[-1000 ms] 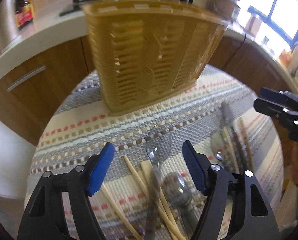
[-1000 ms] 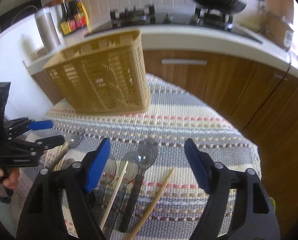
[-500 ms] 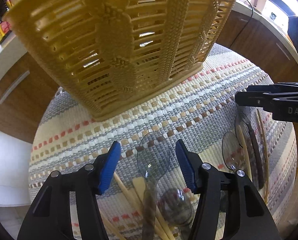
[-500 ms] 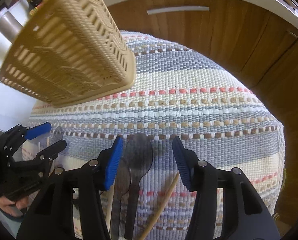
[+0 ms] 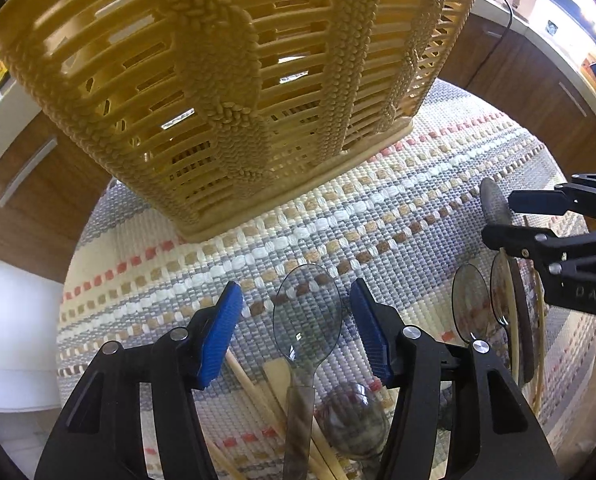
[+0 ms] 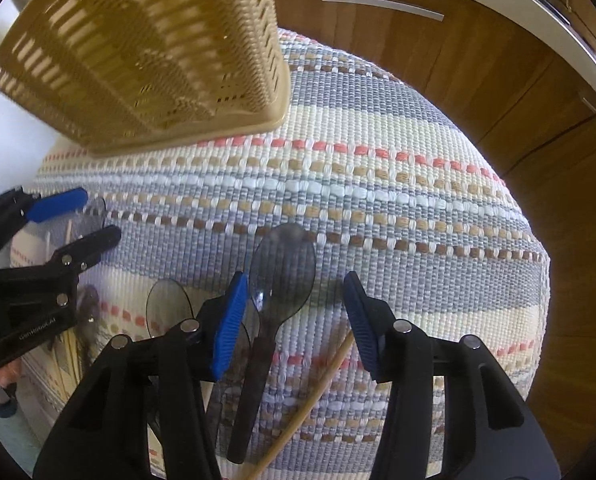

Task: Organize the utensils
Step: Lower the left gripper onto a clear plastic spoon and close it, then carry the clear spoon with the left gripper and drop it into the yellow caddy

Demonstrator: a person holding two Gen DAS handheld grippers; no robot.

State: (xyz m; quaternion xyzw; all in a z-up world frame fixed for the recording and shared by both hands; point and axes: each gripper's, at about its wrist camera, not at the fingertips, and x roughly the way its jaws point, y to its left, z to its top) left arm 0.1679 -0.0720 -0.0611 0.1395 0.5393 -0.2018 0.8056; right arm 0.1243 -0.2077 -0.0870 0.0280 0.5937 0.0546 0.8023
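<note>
Both poised steeply over the striped woven mat (image 6: 377,184): left gripper (image 5: 296,330) half open astride a clear plastic spoon (image 5: 306,316), right gripper (image 6: 294,320) just narrowed around a smoky plastic spoon (image 6: 282,272), neither clamped yet, presumably for lifting into the slatted yellow utensil basket (image 5: 226,80) just beyond.

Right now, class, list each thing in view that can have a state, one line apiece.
Left gripper: open, astride clear spoon.
Right gripper: open, jaws just closing, dark spoon between.
Basket: upright on mat.
Chopstick: lying flat.
</note>
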